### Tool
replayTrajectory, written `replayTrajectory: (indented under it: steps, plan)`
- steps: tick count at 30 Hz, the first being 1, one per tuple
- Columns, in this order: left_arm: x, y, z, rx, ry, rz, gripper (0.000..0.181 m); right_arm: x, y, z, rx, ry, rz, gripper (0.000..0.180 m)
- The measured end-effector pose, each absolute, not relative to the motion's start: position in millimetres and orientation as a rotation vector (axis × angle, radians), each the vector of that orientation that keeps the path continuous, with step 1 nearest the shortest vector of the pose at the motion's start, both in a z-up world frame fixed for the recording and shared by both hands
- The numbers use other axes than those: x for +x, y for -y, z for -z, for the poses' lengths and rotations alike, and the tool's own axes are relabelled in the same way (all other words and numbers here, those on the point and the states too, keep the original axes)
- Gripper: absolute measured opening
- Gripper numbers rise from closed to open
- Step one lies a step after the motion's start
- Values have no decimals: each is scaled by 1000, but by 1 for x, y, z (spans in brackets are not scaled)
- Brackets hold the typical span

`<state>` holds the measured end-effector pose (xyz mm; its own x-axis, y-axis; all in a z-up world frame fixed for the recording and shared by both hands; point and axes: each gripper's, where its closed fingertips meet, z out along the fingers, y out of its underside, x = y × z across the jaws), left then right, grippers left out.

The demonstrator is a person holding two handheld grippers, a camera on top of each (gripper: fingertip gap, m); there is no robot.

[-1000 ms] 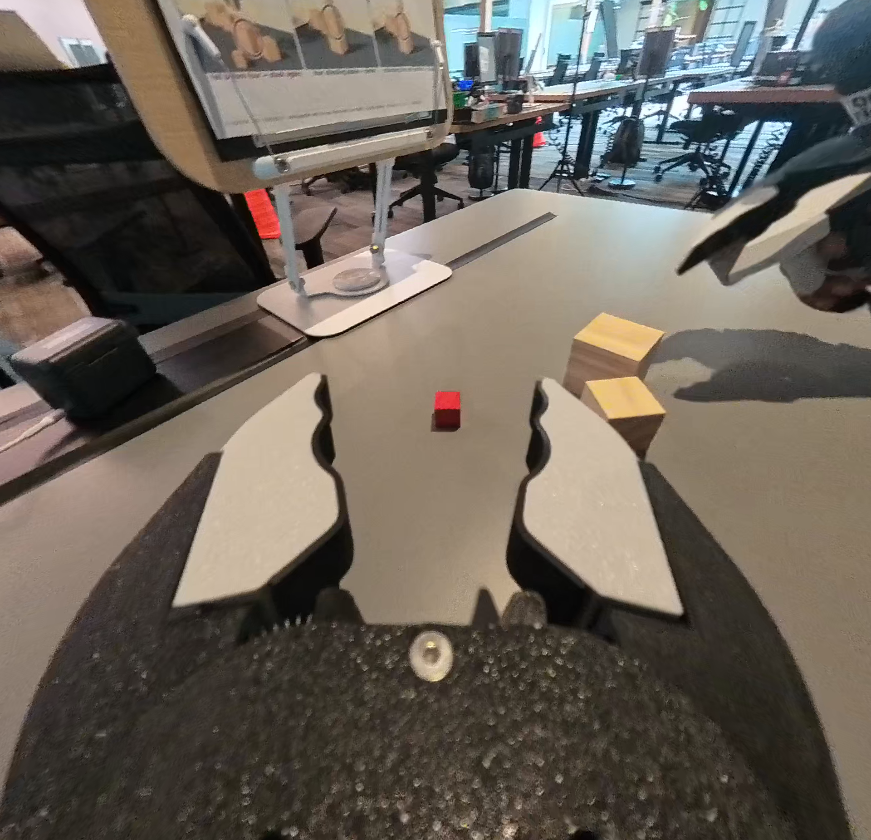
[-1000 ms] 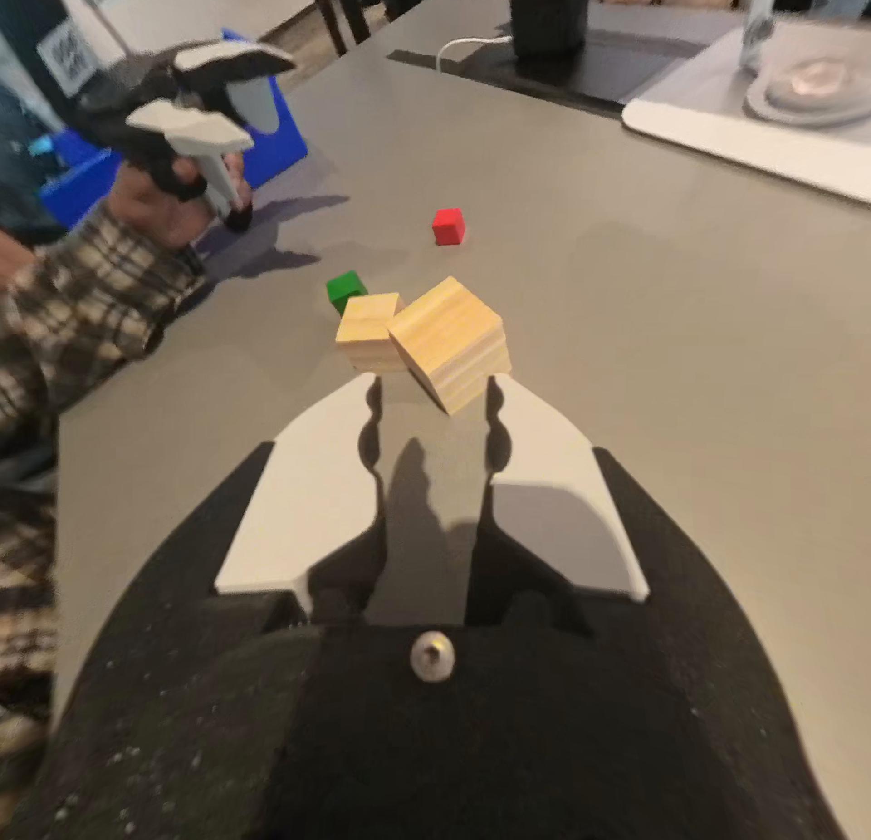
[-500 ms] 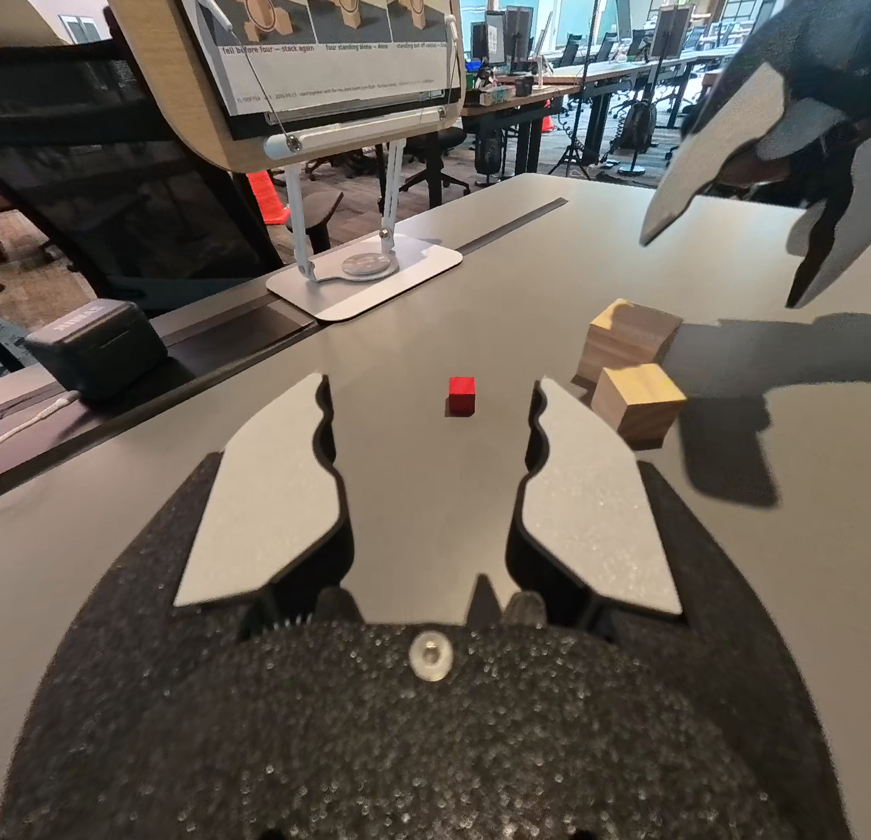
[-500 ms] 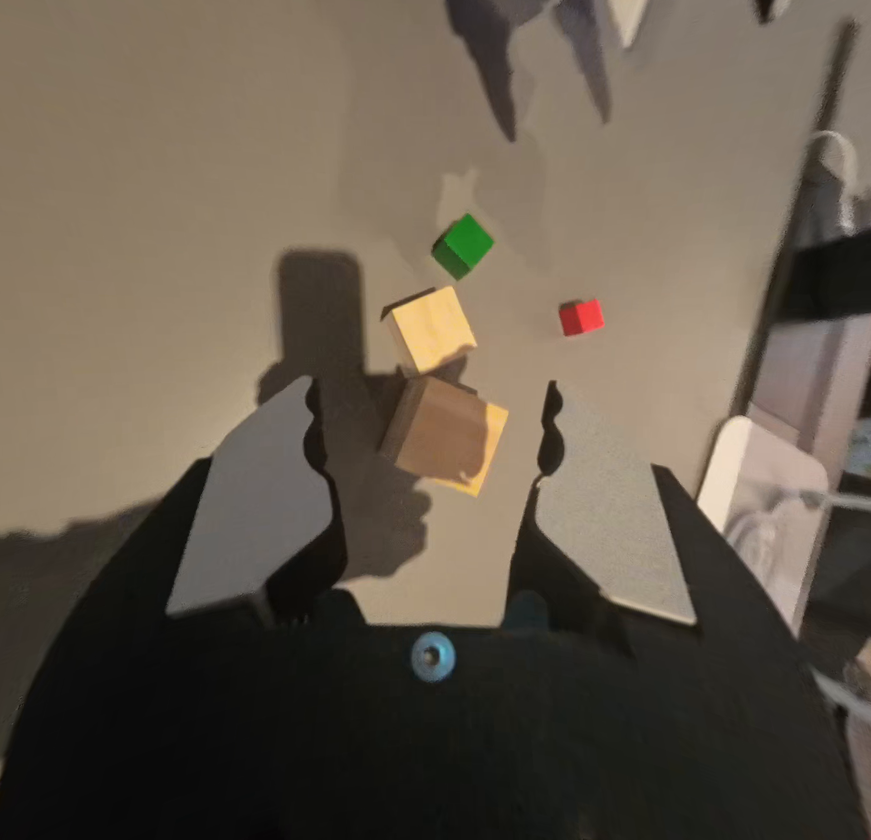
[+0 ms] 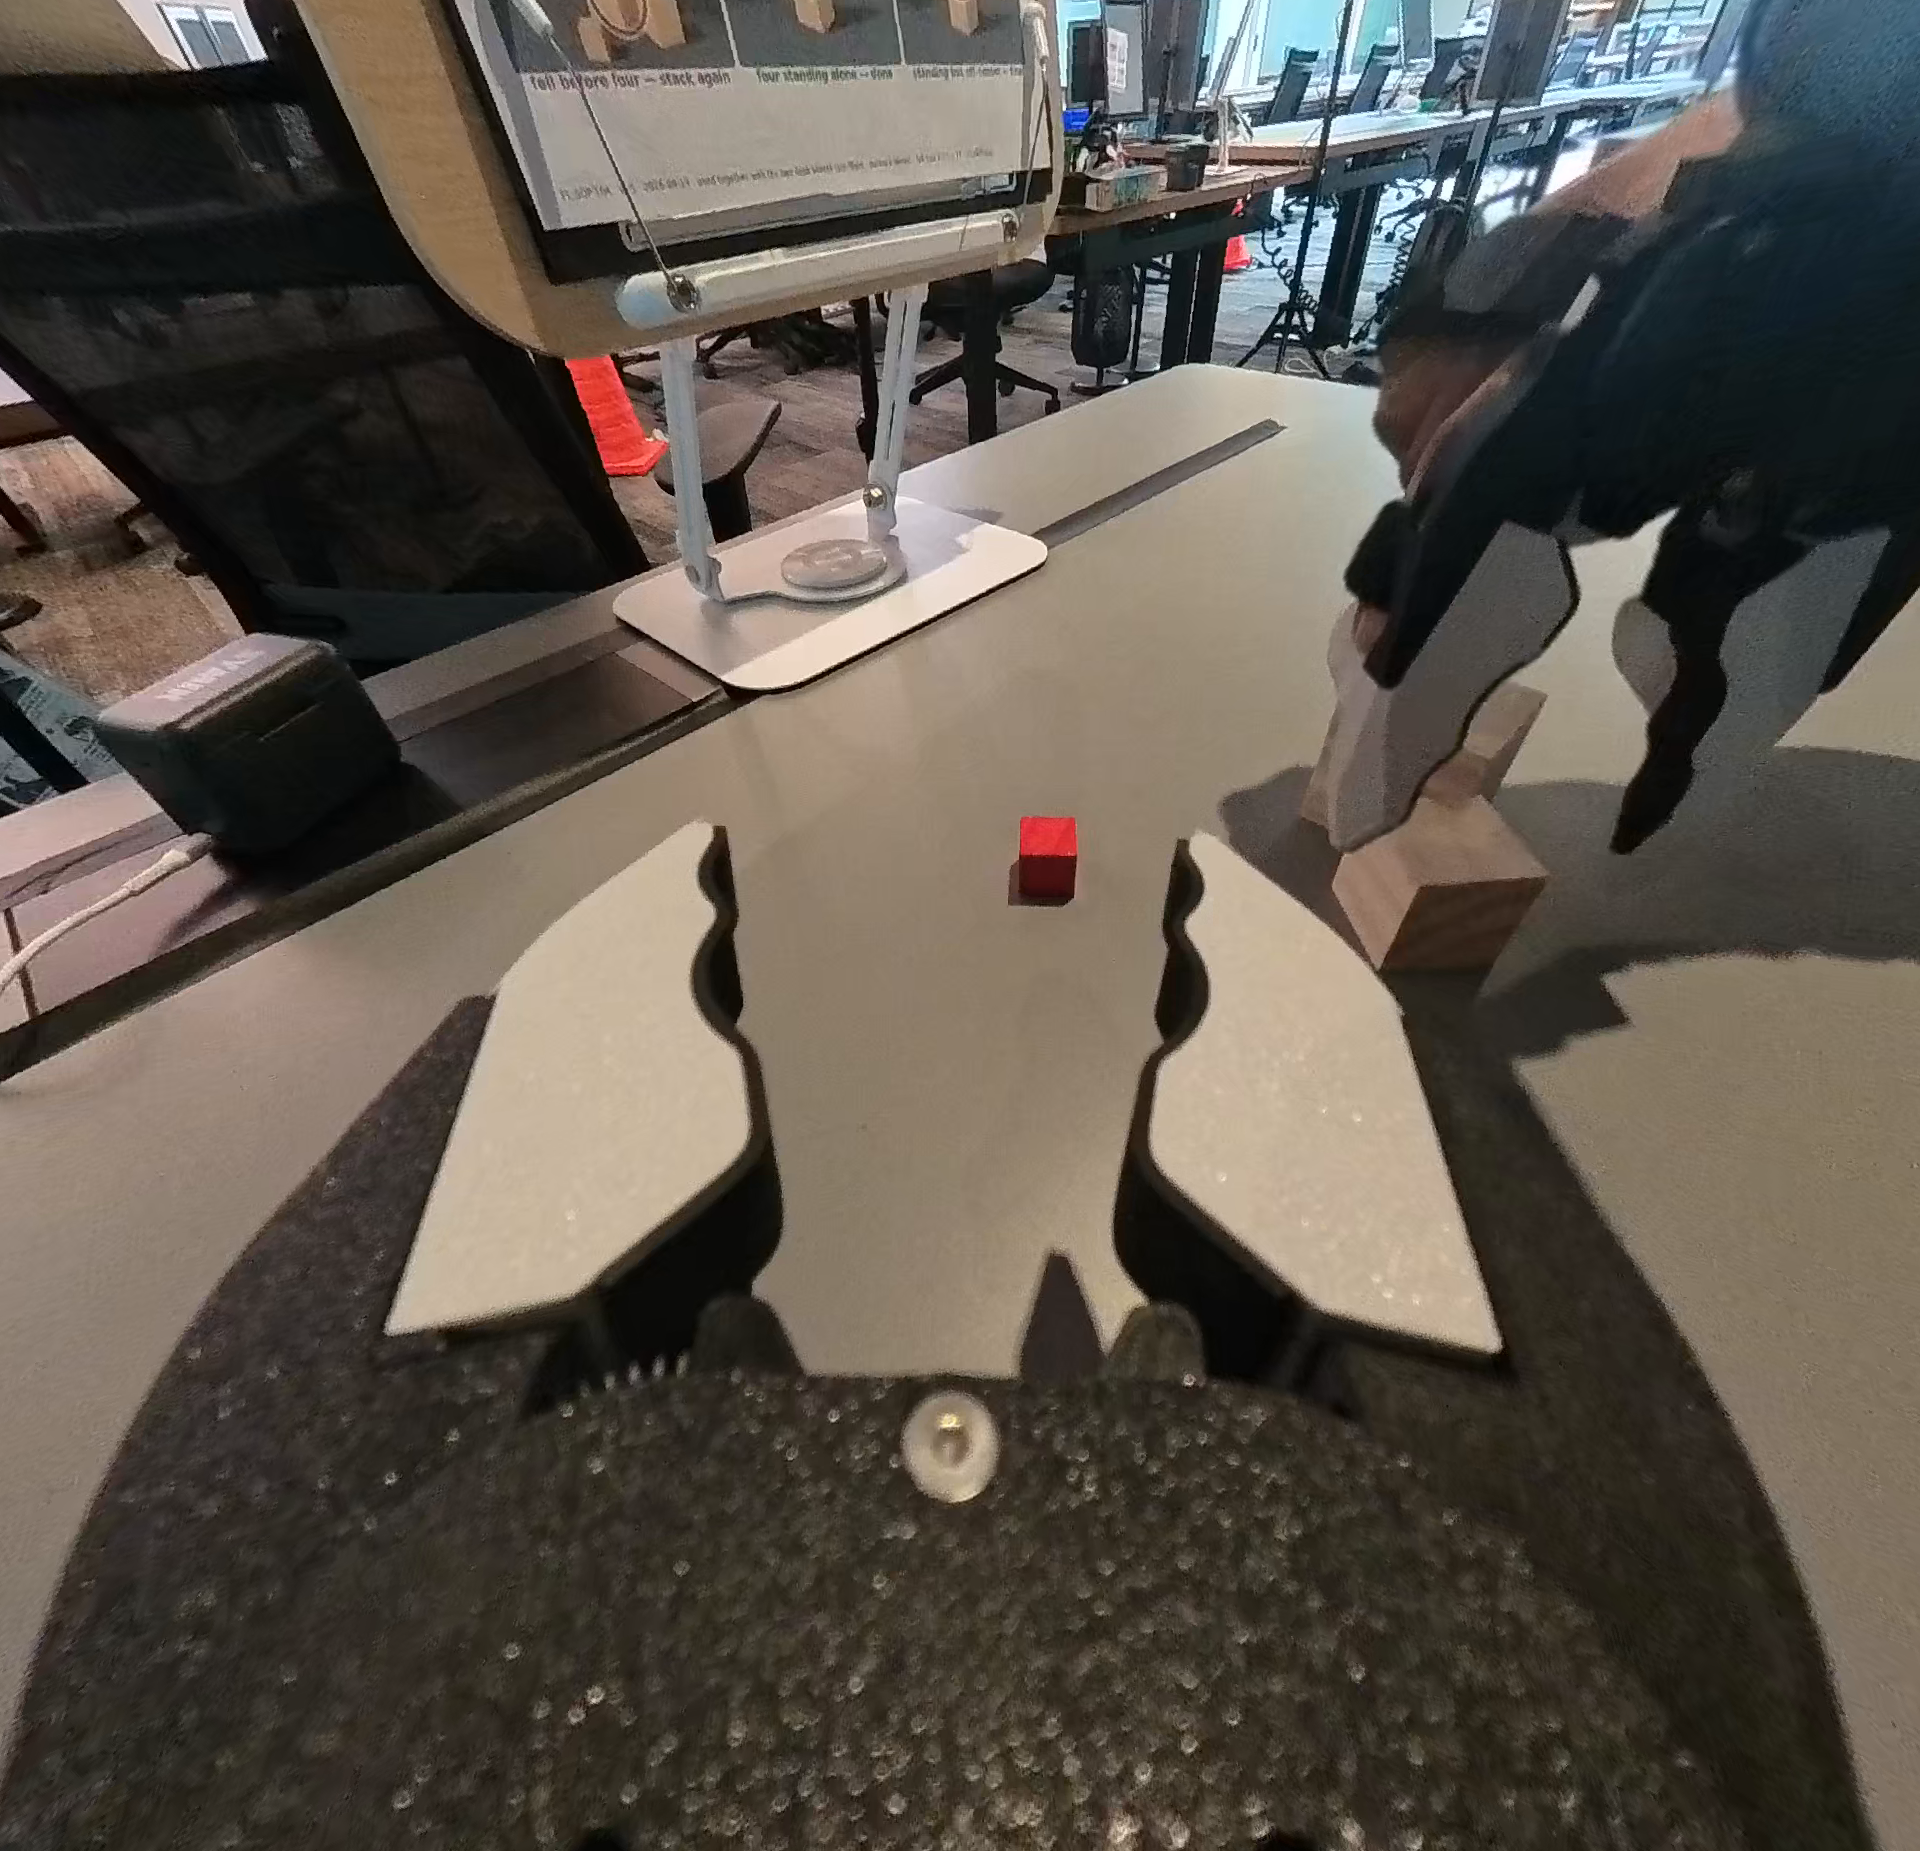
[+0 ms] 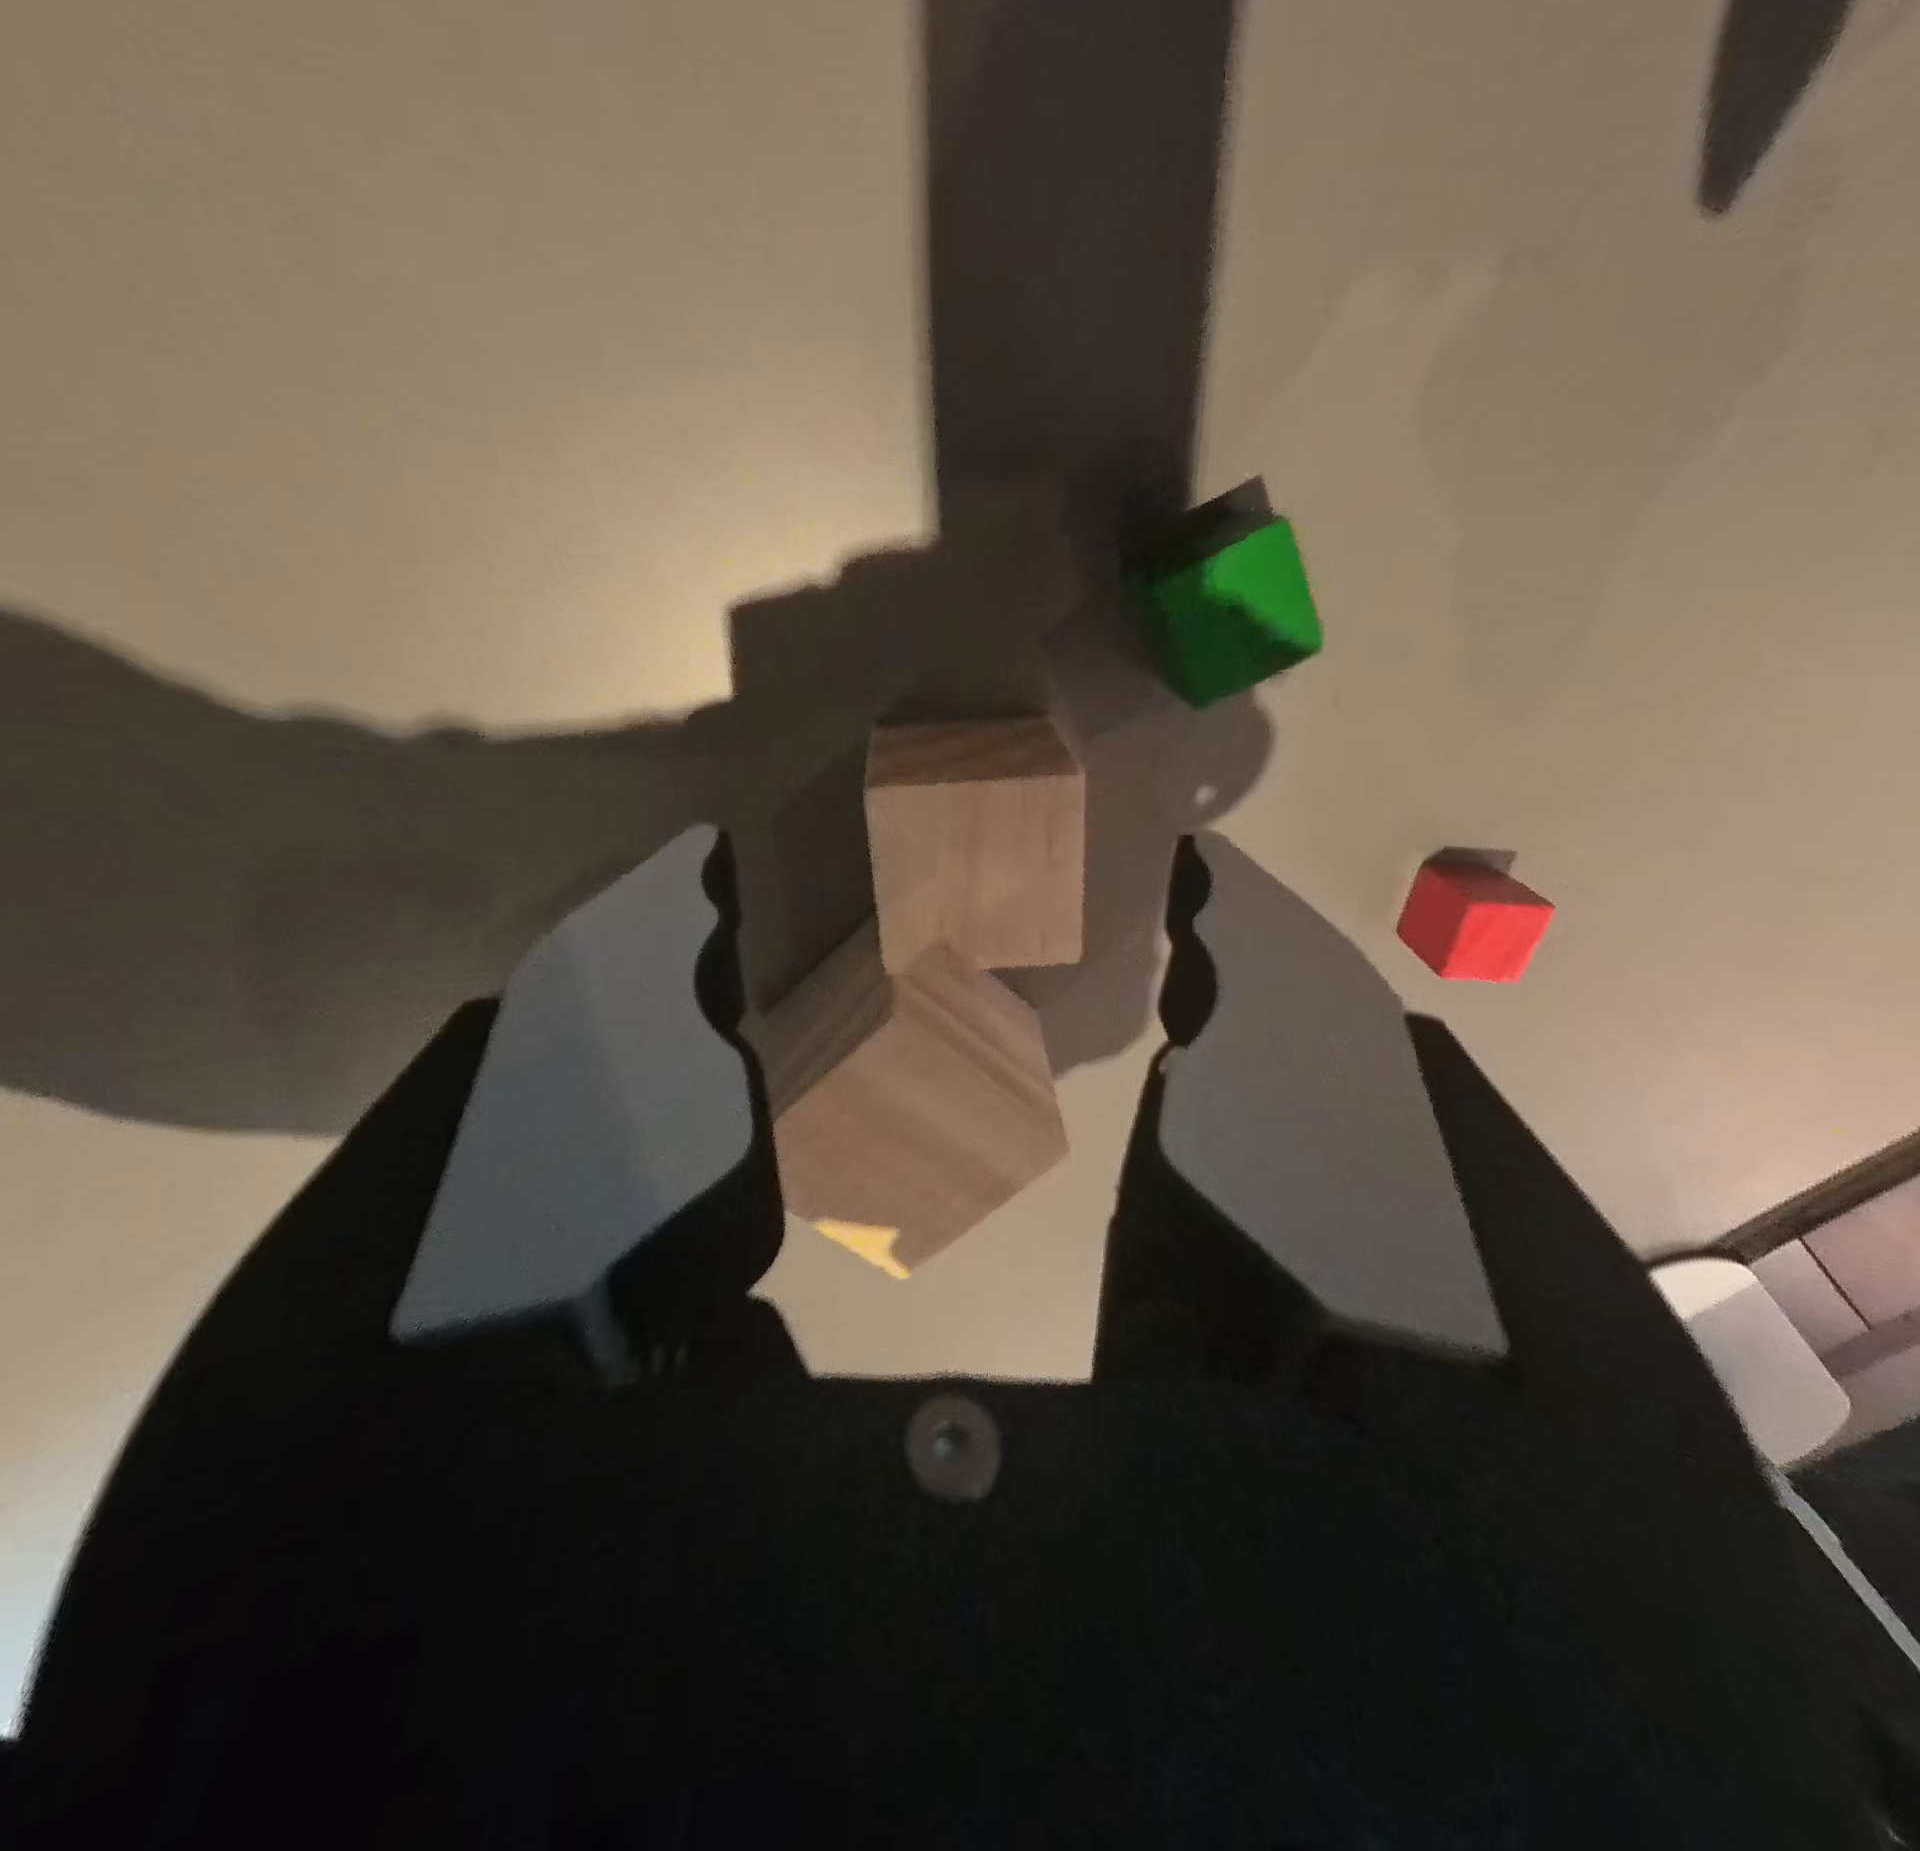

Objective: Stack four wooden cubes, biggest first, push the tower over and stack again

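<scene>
Right claw hangs spread apart over two touching plain wooden cubes on the grey surface; left claw gapes, empty, near a small red cube.

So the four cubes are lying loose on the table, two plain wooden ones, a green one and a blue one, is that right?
Not quite: the smallest cube is red, not blue, as the right wrist view shows. The rest holds: it lies loose on the table with the green cube and two plain wooden cubes, one larger, one smaller.
</scene>
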<state>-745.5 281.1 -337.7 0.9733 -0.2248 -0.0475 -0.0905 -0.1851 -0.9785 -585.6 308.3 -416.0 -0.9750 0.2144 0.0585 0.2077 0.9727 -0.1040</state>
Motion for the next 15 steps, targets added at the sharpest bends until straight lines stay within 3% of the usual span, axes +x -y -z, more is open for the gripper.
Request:
replayTrajectory:
  steps: [8, 11, 15]
  plan:
    - [-744, -282, 339, -1769, -245, 114, 78, -583, -312, 435, -319, 3132, -13, 67]
    - [-744, -282, 340, -1771, -241, 113, 78, -585, -314, 439, -348, 3154, 34, 44]
    - [-746, -282, 339, -1771, -232, 112, 78, -597, -310, 425, -492, 3106, -42, 44]
